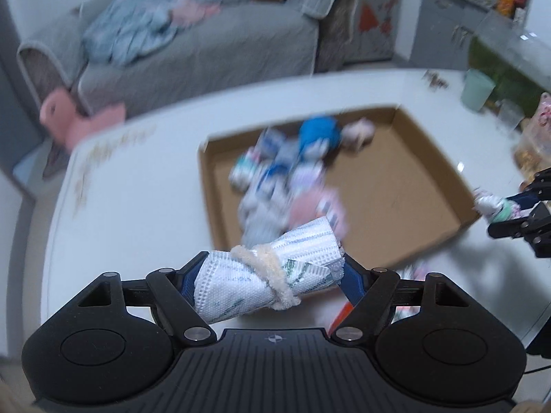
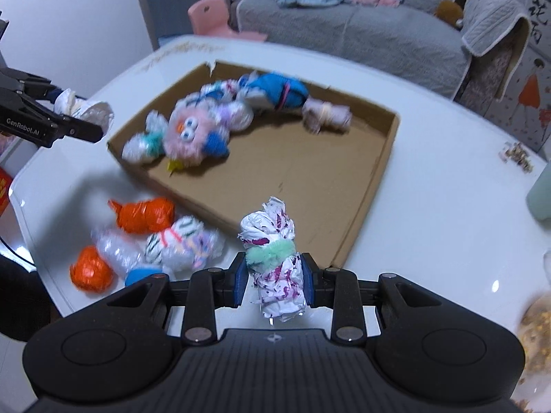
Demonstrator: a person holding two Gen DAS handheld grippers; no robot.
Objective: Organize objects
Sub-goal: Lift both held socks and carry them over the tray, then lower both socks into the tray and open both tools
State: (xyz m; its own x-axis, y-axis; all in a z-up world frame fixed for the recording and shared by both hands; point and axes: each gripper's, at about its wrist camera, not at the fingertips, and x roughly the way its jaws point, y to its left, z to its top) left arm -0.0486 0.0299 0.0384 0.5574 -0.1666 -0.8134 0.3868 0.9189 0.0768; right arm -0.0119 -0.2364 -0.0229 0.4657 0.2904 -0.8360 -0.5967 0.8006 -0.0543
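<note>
Left wrist view: left gripper [image 1: 272, 275] clenched on a white rolled bundle [image 1: 268, 275] bound with a cream fuzzy tie, lying crosswise between the blue pads, both ends past the fingers. It hangs above the white table [image 1: 137, 186], just short of the near rim of the cardboard tray [image 1: 406, 172]. Tray is shallow, low-walled, open on top. Its contents (badly blurred here) crowd the left and far part; the right half of the floor is bare brown card.

Right wrist view: right gripper [image 2: 274, 277] clamped tight on a white bundle with purple marks [image 2: 275, 261], a mint fuzzy tie around its middle, standing upright between the pads. It sits over the table just beside the tray's near corner. In the tray: a pink fluffy toy [image 2: 193, 137] against the left wall, a blue bundle [image 2: 279, 93] and a pale lilac roll [image 2: 327, 117] along the far wall. Loose on the table left of the gripper, outside the tray: two orange bundles [image 2: 144, 215], a clear wrapped one, a striped white one [image 2: 182, 241]. Table surface right of the tray is open up to a pale green cup [image 2: 540, 199] at the edge.
</note>
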